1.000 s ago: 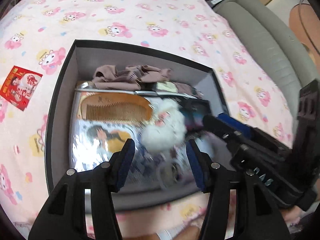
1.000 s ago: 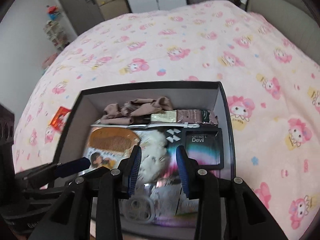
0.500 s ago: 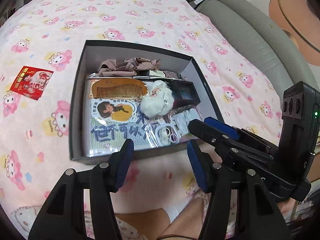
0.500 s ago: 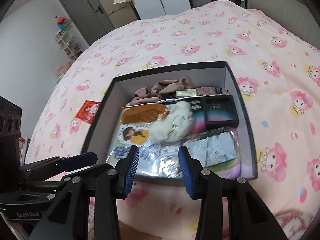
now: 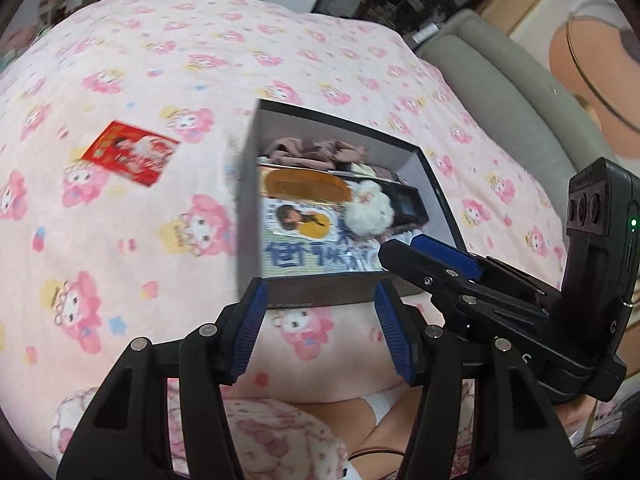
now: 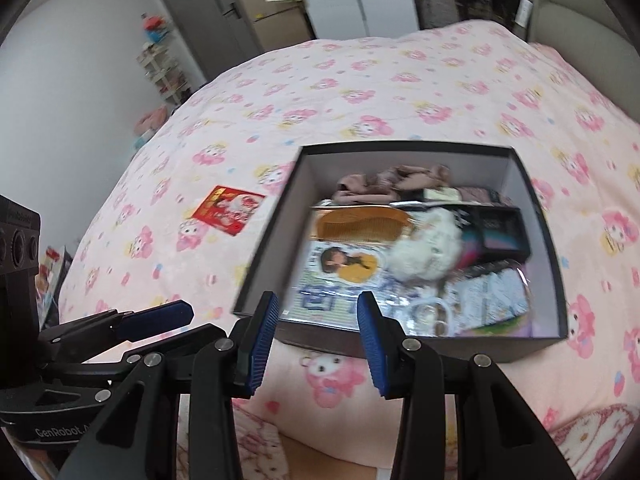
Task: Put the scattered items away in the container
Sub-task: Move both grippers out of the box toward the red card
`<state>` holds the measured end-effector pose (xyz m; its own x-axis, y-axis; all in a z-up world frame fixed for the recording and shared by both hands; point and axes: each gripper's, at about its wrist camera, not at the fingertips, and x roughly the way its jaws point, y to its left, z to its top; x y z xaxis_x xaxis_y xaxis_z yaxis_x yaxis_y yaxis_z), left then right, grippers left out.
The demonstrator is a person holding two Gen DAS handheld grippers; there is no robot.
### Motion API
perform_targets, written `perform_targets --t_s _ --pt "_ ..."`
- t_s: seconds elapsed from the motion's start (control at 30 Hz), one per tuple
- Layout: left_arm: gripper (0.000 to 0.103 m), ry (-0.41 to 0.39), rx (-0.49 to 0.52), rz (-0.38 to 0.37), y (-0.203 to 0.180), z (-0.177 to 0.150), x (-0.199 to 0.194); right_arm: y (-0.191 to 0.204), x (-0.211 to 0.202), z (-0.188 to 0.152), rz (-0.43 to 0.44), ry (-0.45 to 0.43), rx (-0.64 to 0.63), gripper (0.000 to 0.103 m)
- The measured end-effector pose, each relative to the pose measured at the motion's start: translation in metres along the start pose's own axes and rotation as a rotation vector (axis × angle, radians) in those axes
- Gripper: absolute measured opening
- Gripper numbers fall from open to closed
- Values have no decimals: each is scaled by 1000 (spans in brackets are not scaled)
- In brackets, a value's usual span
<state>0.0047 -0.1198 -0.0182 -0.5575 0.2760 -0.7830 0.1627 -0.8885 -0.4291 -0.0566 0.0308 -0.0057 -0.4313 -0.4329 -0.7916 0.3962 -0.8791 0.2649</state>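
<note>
Nearest the cameras, the left gripper [image 5: 318, 330] hung over the pink cartoon-print bedspread [image 5: 132, 248] with its blue-padded jaws set wide and nothing between them. Beside it, the right gripper [image 6: 318, 338] was also empty; its jaws had just been opening and stood at a narrower gap. Both sat on the near side of the black open-topped cardboard box [image 6: 420, 344], clear of its rim. Inside lay a wooden comb [image 6: 362, 224], a white fluffy pompom [image 6: 426, 250], printed packets and bunched brown cloth. Farther out, well to the left of the box, the flat red printed packet [image 6: 228, 210] lay alone on the bedspread. The drop-off step looked finished; the next move probably called for reaching left to the packet and pinching its thin edge off the soft cover.
</note>
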Motion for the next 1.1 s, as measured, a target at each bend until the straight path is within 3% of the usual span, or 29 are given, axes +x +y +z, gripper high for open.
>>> perform_targets --t_s 0.13,0.3,0.37,0.43,0.47,0.6,0.8,0.9,1.1 --pt "57 -15 -102 -40 41 -5 -11 32 15 4 19 27 -41 37" --pt "57 -63 -149 -9 78 -4 -26 71 37 10 35 51 -85 37" --pt "57 -107 -191 -20 95 -4 -31 81 50 15 85 86 -71 37" --pt "57 -130 -247 -38 116 -2 -30 84 72 26 233 168 12 37" --pt "57 -134 -273 -39 126 -1 -29 87 78 29 253 187 28 37" --pt "57 -130 -375 -16 168 9 -13 106 100 49 186 165 -6 37" --pt "57 -97 -515 54 230 42 25 121 156 77 121 212 19 37" --pt "57 -68 -539 100 255 62 45 135 189 80 127 249 8 37" --pt "57 -70 -510 175 295 100 65 130 249 84 41 289 76 37"
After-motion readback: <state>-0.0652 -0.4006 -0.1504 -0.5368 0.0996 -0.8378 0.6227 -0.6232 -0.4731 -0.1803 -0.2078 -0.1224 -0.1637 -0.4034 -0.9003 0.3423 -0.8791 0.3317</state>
